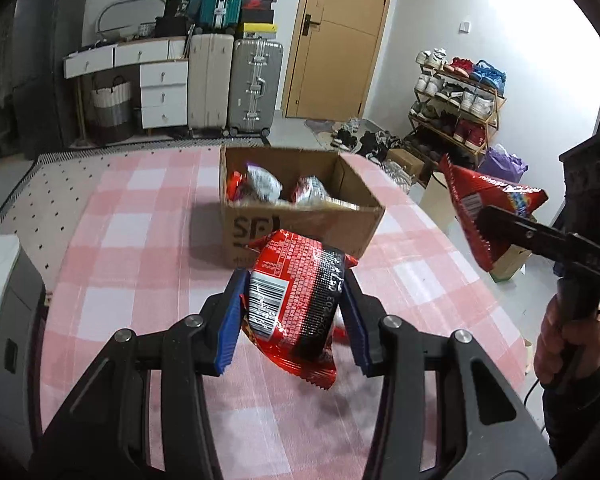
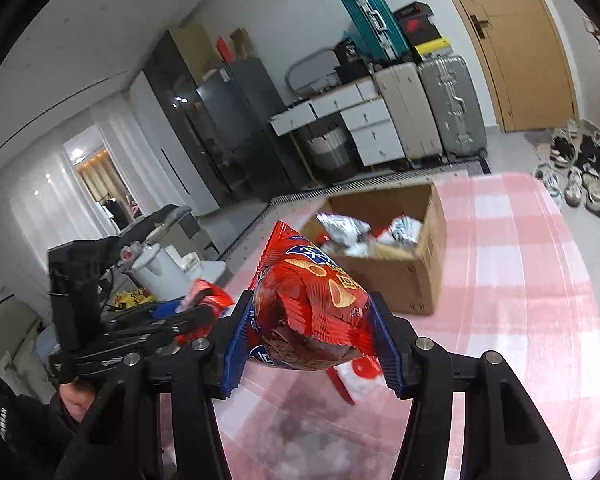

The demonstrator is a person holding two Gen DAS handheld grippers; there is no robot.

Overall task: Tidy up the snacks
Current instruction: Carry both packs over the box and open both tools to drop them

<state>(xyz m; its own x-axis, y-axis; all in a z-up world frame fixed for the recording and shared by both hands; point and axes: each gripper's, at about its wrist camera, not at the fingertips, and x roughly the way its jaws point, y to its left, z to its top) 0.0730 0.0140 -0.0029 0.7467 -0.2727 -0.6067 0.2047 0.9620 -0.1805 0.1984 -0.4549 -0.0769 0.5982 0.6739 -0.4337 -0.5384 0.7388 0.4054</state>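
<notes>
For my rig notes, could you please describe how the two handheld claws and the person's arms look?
Both the left claw and right claw are matte black linkages with silver pivot bolts and ribbed blue fingers. A thin black cable trails below the right hand, which grips a black pistol handle. The sleeves are dark, one bearing small white lettering.

The left gripper clamps a red packet above the checked cloth, seemingly just short of the cardboard box.
</notes>
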